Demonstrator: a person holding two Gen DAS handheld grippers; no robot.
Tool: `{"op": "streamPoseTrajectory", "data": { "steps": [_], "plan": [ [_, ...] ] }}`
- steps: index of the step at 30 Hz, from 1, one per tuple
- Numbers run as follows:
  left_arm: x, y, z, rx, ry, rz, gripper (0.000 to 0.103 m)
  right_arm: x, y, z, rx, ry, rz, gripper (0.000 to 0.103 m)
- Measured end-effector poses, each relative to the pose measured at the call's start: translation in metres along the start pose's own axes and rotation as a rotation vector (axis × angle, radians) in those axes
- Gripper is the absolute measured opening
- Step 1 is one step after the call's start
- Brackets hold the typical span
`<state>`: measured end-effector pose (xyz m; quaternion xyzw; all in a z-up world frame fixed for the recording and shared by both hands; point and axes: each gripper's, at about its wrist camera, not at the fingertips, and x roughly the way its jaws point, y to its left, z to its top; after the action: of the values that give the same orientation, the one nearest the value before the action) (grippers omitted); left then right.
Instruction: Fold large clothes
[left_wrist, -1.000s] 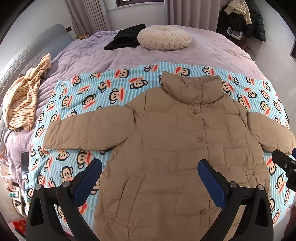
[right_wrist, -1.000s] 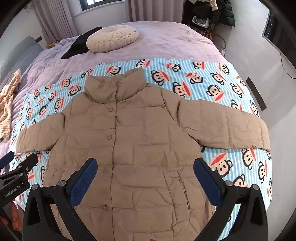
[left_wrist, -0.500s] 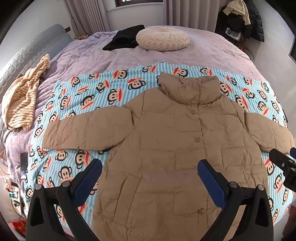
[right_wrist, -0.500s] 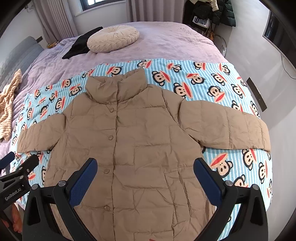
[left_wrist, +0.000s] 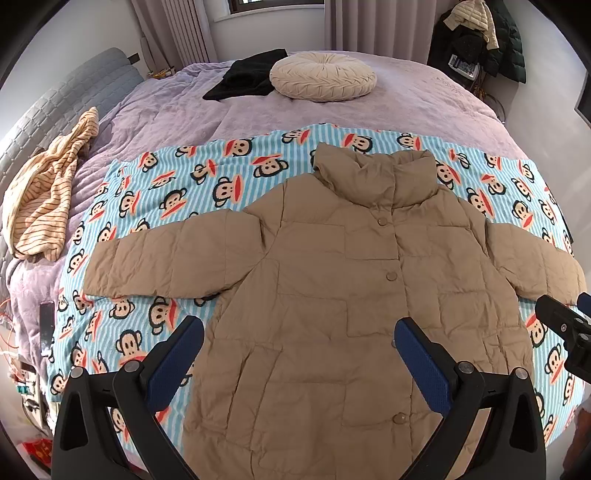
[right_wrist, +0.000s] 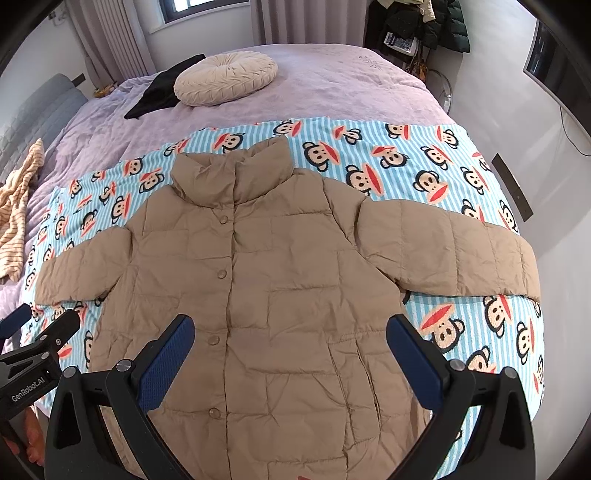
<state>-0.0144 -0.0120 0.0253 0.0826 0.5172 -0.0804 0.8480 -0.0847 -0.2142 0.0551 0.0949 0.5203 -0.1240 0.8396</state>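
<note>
A tan puffer jacket (left_wrist: 332, 288) (right_wrist: 280, 288) lies flat and face up on a blue striped monkey-print sheet (left_wrist: 177, 192) (right_wrist: 443, 170), buttoned, collar away from me, both sleeves spread sideways. My left gripper (left_wrist: 298, 354) hovers open above the jacket's lower left half, nothing between its blue pads. Over the lower right half my right gripper (right_wrist: 290, 354) stands open and empty too. The right gripper's tip (left_wrist: 565, 325) shows at the left view's right edge, and the left gripper's body (right_wrist: 33, 354) at the right view's left edge.
The sheet covers a lilac bed (left_wrist: 406, 99). A round cream cushion (left_wrist: 323, 80) and a black garment (left_wrist: 247, 77) lie at the far end. A striped yellow garment (left_wrist: 44, 199) sits by the grey headboard (left_wrist: 55, 107). A phone (left_wrist: 46, 325) lies at the left edge.
Both grippers have drifted slightly: the jacket sits a little lower and more centred in both views. The jaws stay open and the jacket has not moved on the sheet.
</note>
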Motion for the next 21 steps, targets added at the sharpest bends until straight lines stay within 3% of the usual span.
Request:
{"op": "streamPoseTrajectory", "data": {
  "steps": [21],
  "plan": [
    [-0.0008, 0.0008, -0.0037, 0.003, -0.002, -0.002, 0.103, -0.0023, -0.0007, -0.0005, 0.002, -0.001, 0.002, 0.103]
  ]
}}
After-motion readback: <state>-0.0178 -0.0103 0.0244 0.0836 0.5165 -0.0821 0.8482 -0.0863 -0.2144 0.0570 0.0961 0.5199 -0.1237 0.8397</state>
